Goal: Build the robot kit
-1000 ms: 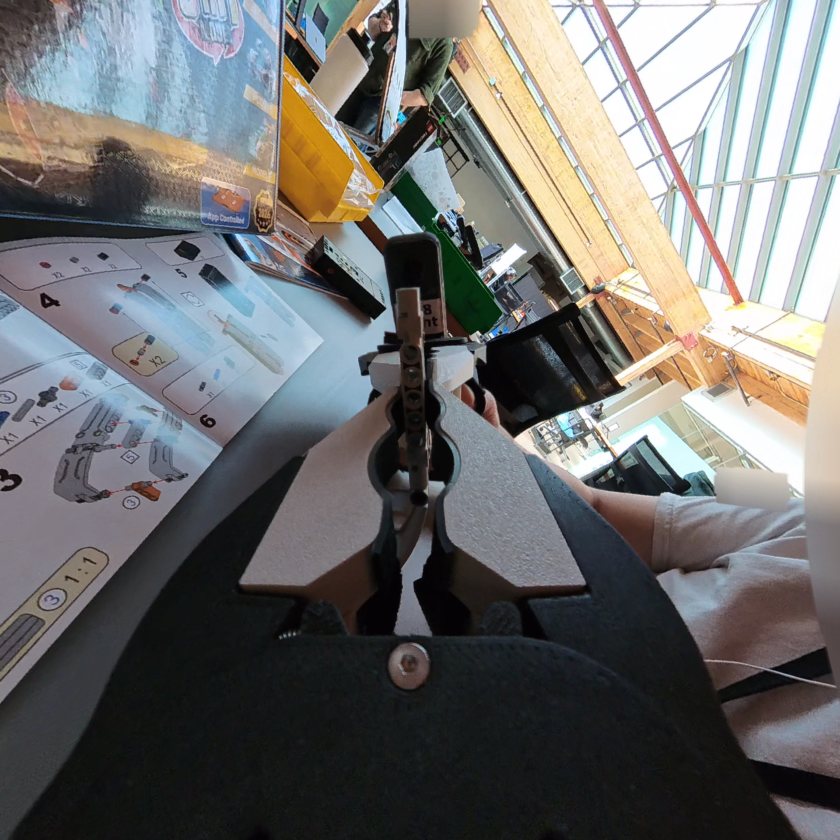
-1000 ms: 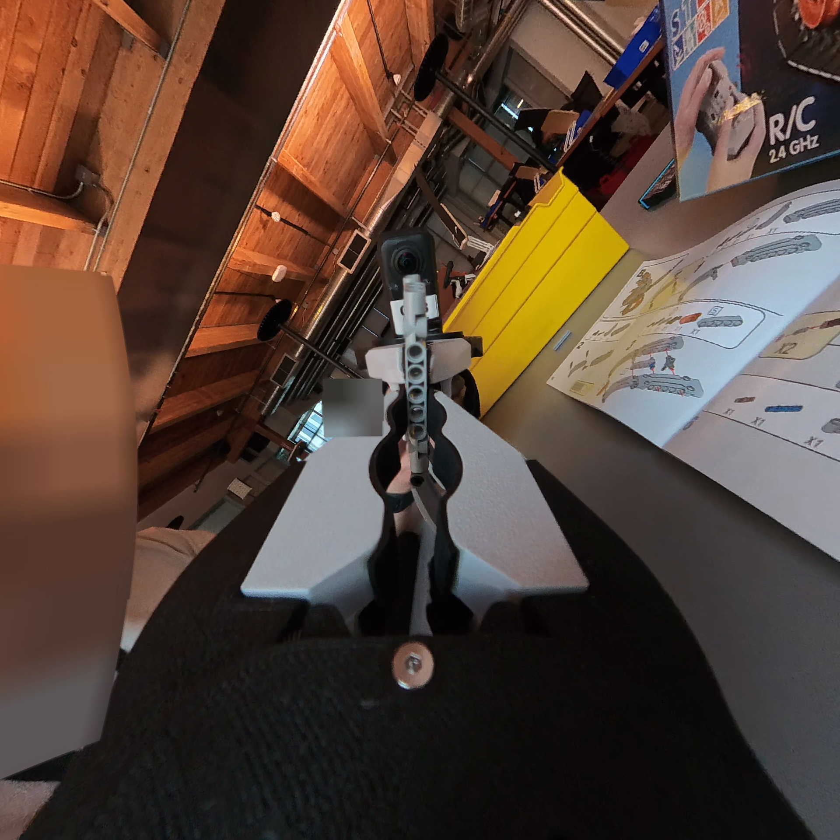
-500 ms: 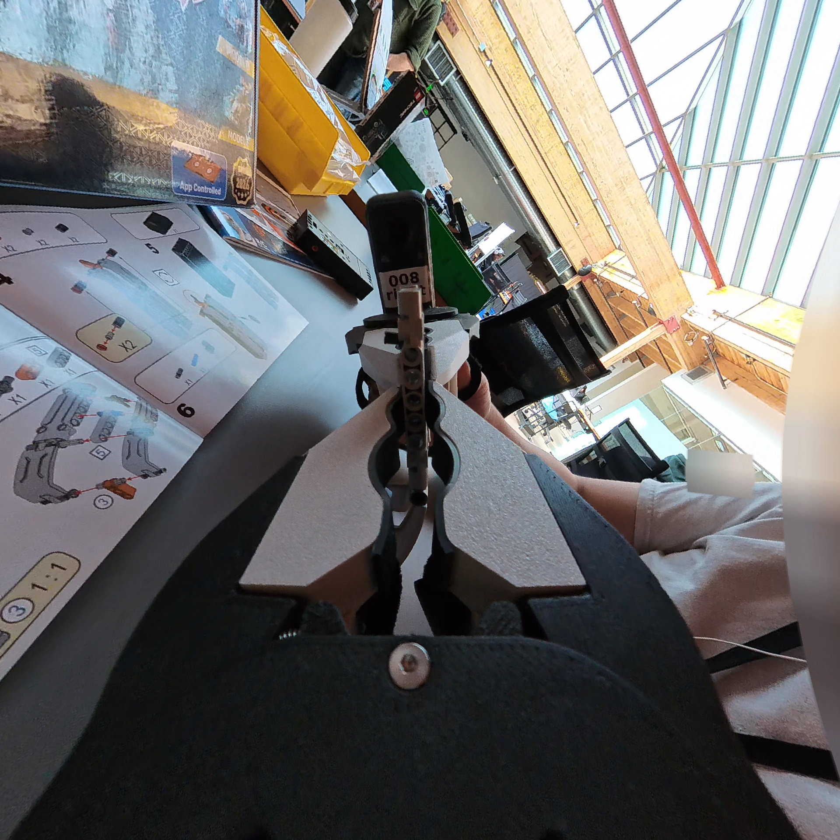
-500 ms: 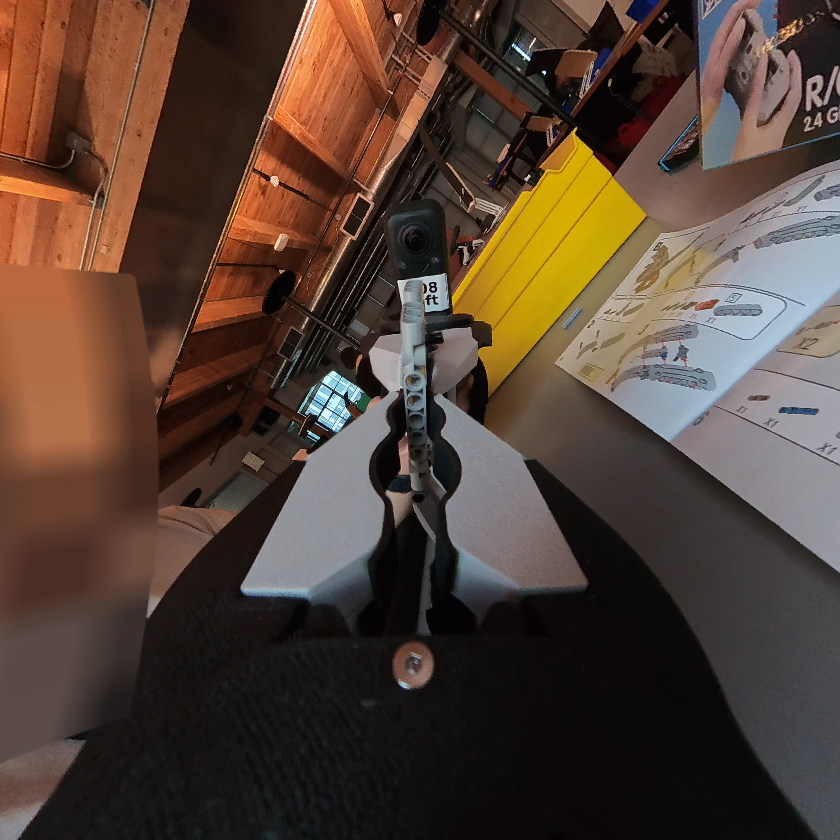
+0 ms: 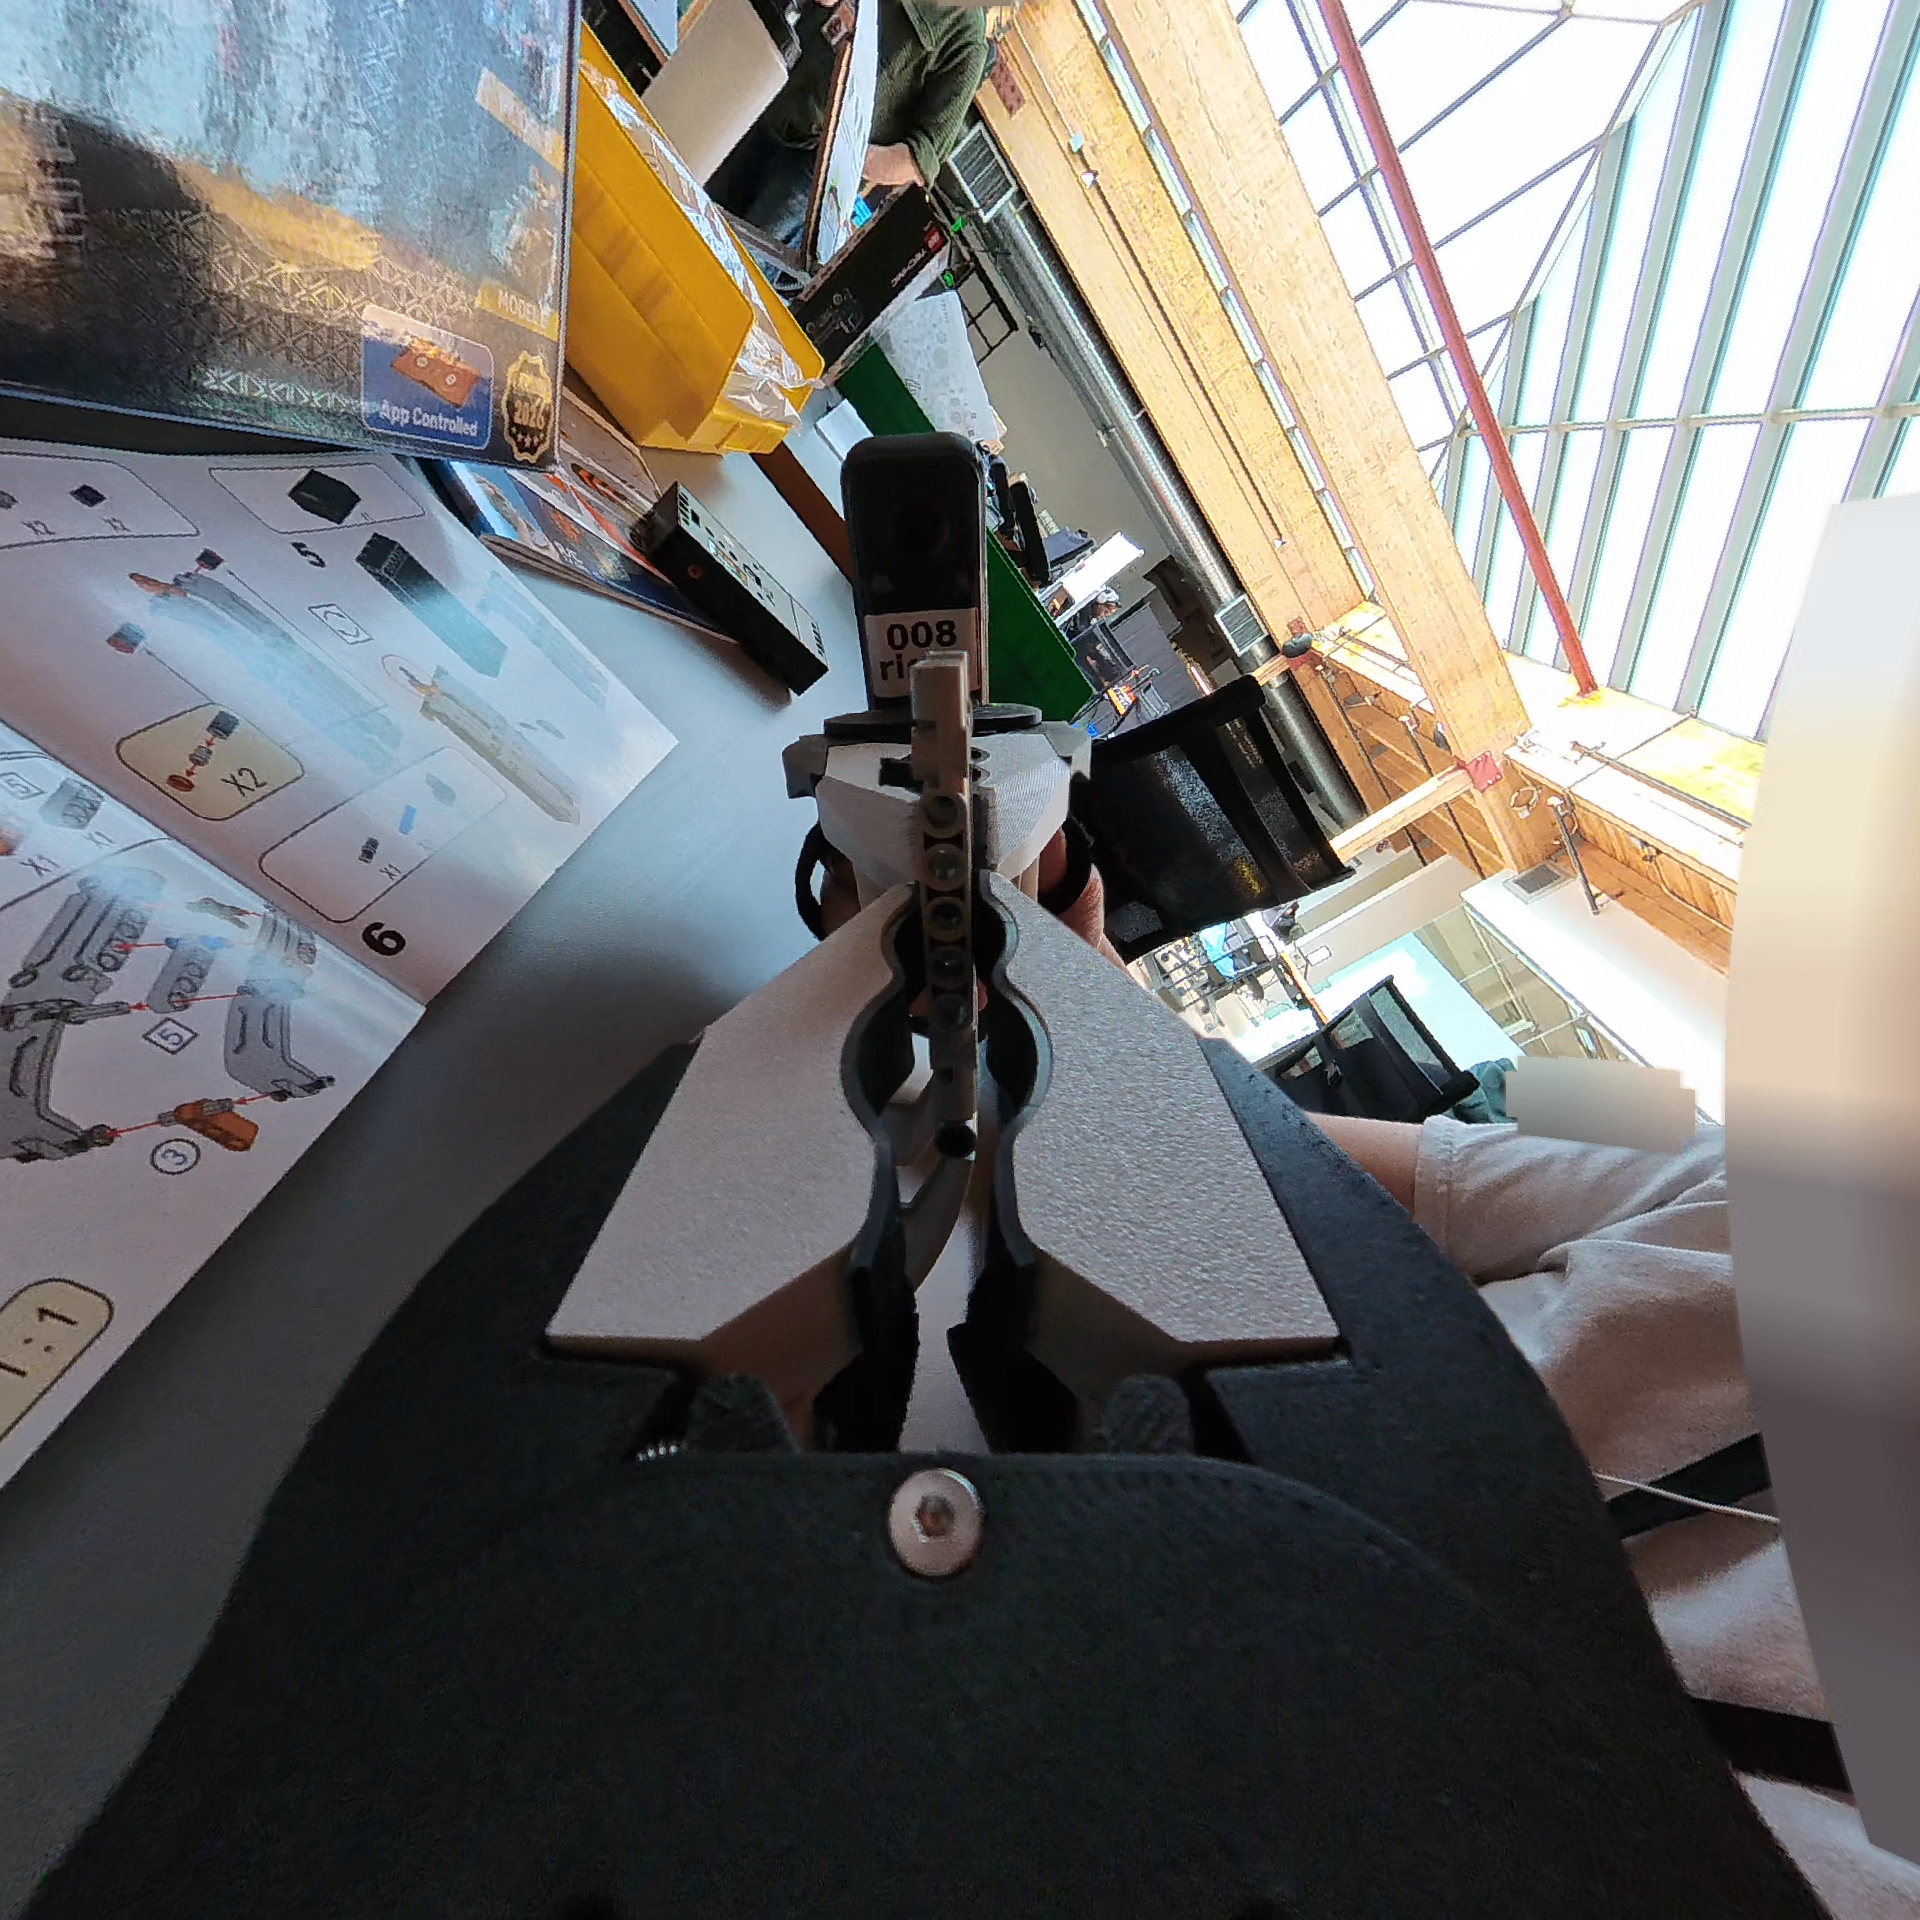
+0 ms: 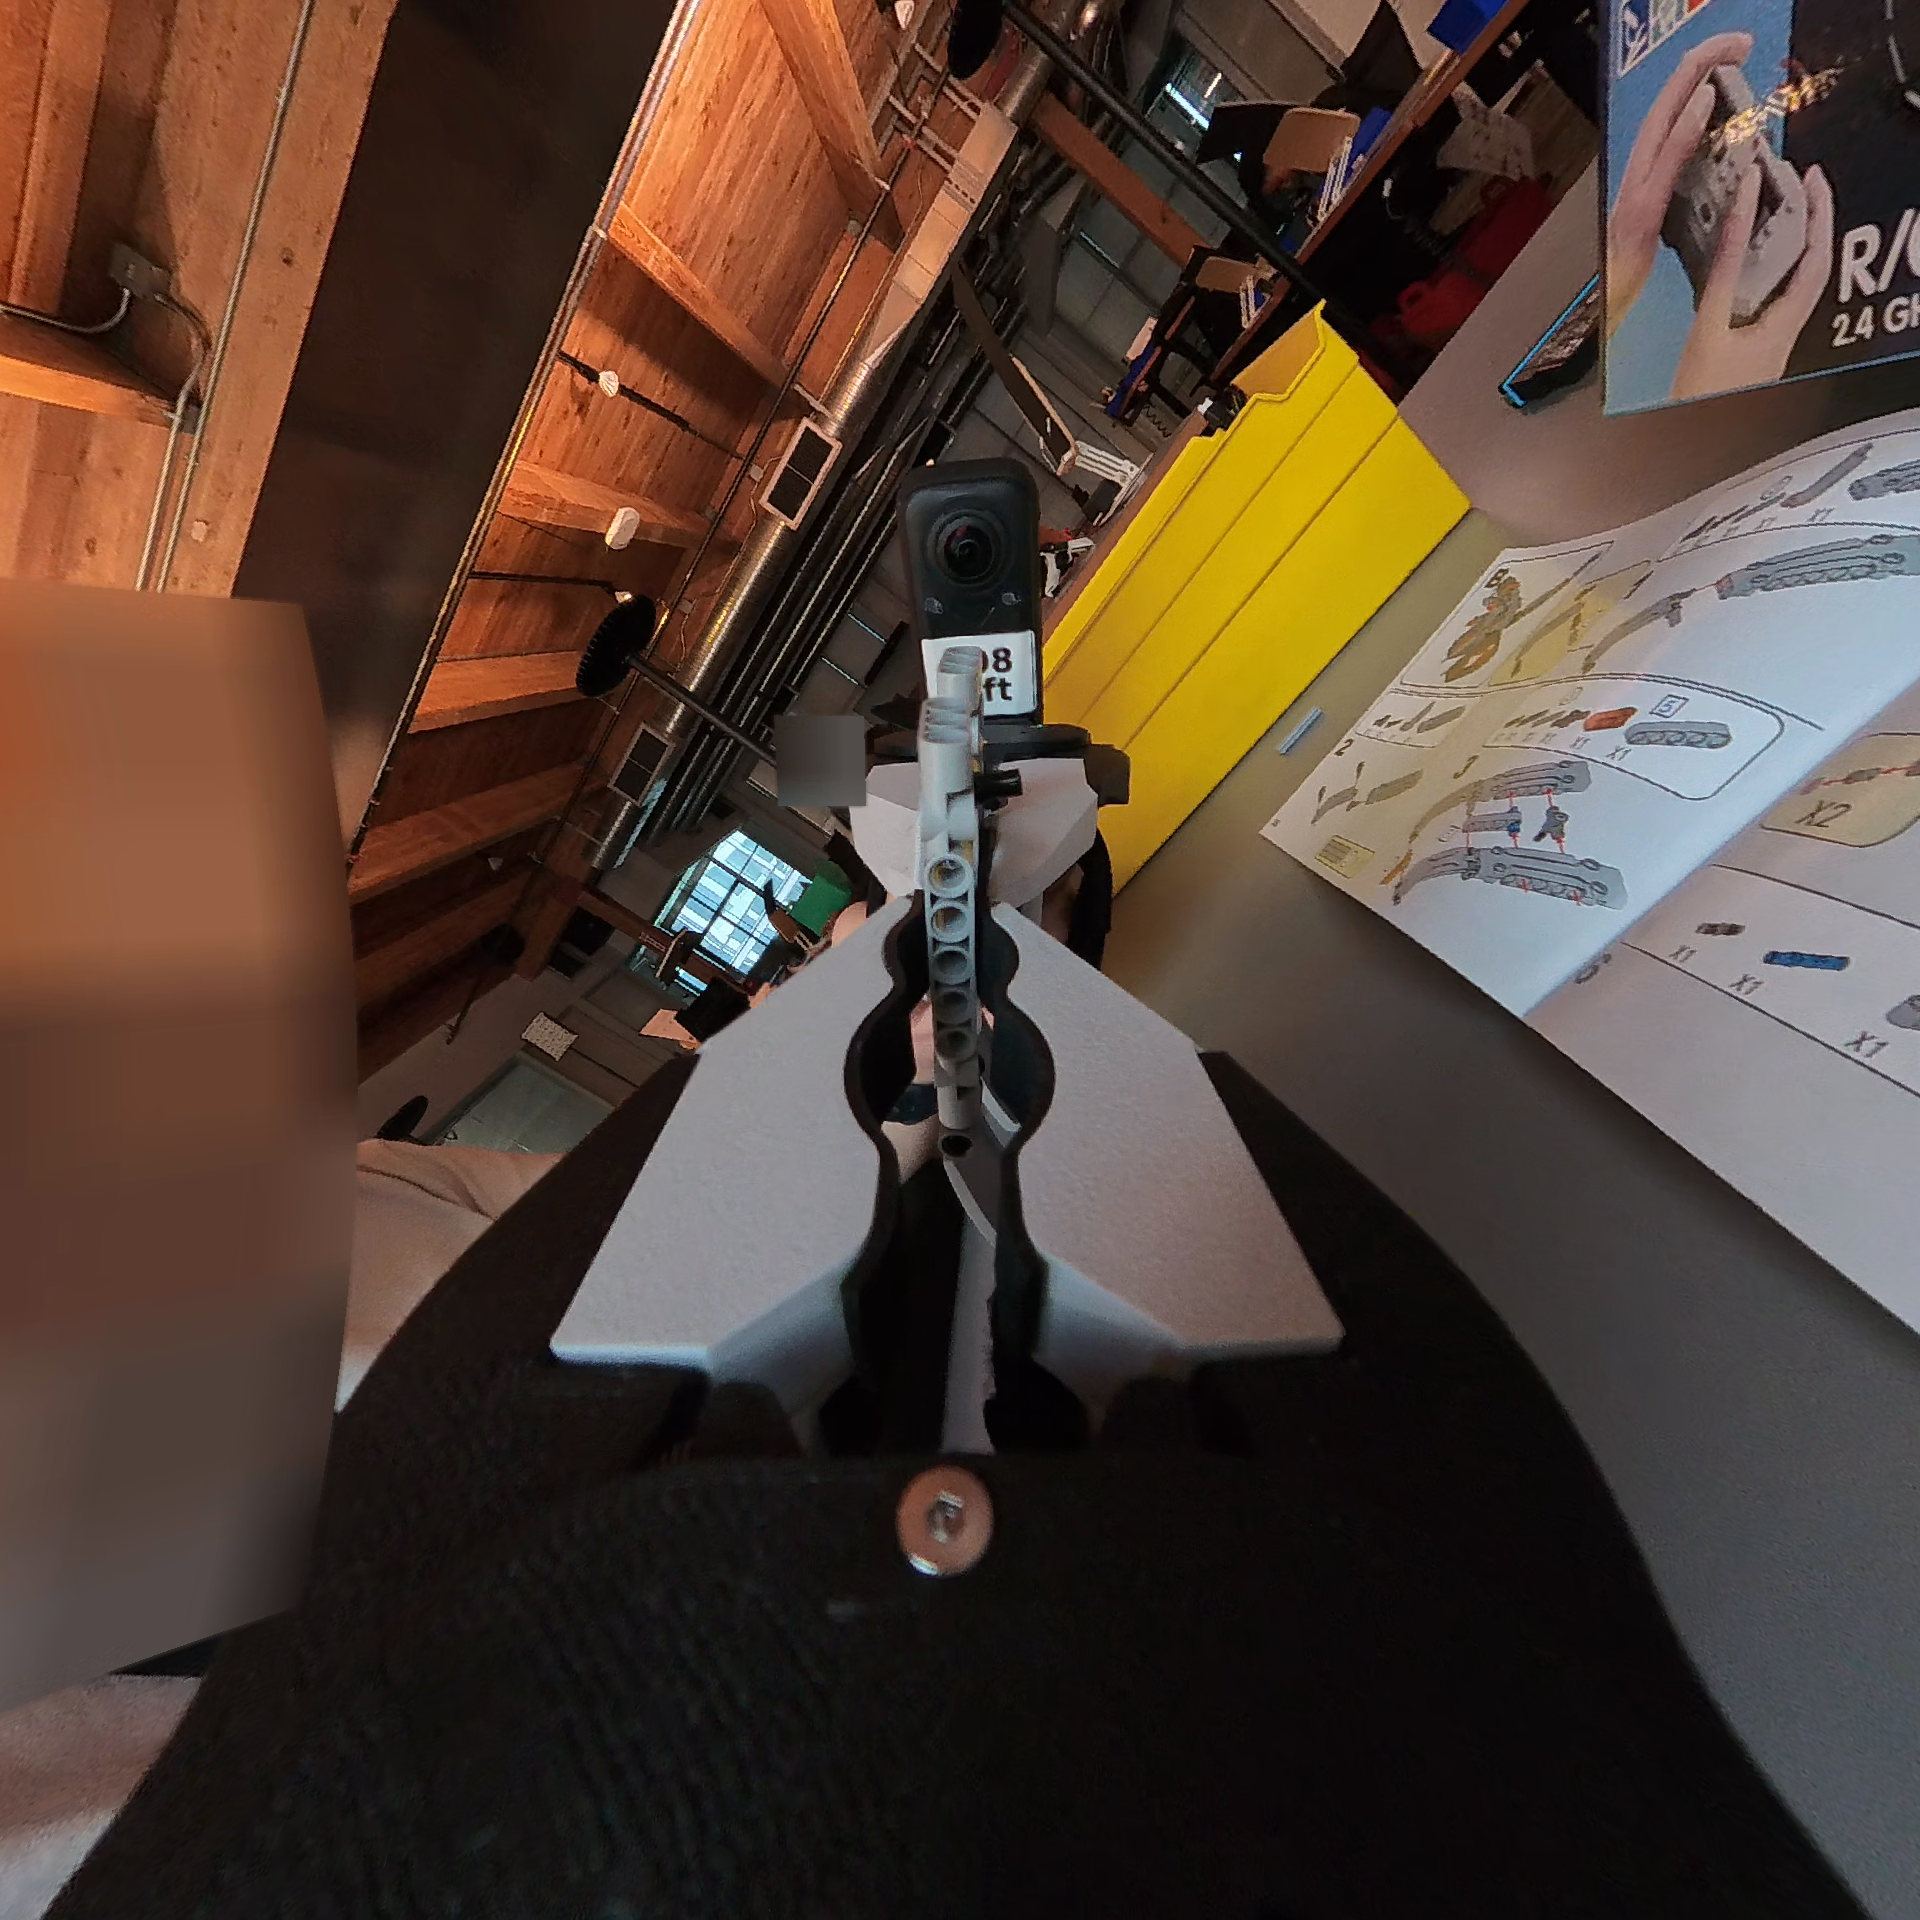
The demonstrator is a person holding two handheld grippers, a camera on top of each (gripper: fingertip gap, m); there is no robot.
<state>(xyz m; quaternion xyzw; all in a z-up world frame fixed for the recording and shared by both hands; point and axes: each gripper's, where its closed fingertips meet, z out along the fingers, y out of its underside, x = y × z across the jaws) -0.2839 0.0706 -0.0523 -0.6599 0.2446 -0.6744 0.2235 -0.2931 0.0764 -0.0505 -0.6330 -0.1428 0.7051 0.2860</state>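
Observation:
A light grey toy building beam with a row of holes (image 5: 943,821) is held in the air between my two grippers, which face each other tip to tip. My left gripper (image 5: 948,904) is shut on one end of it. My right gripper (image 6: 951,925) is shut on the other end of the same beam (image 6: 948,790), whose far end is angled. The right gripper's white fingers (image 5: 1023,805) and black camera (image 5: 914,551) show just beyond the beam in the left wrist view. The left gripper's camera (image 6: 971,551) shows likewise in the right wrist view.
An open building instruction booklet (image 5: 260,831) lies on the grey table (image 5: 644,914), also seen in the right wrist view (image 6: 1662,831). A dark toy box (image 5: 270,208), yellow bins (image 5: 665,301) and a small black box (image 5: 738,603) stand behind. A sleeve (image 5: 1579,1247) is at right. The tips of both grippers are at nearly the same place.
Both grippers have tilted slightly together, so the booklet and boxes shift a little in both views. Both stay shut on the beam.

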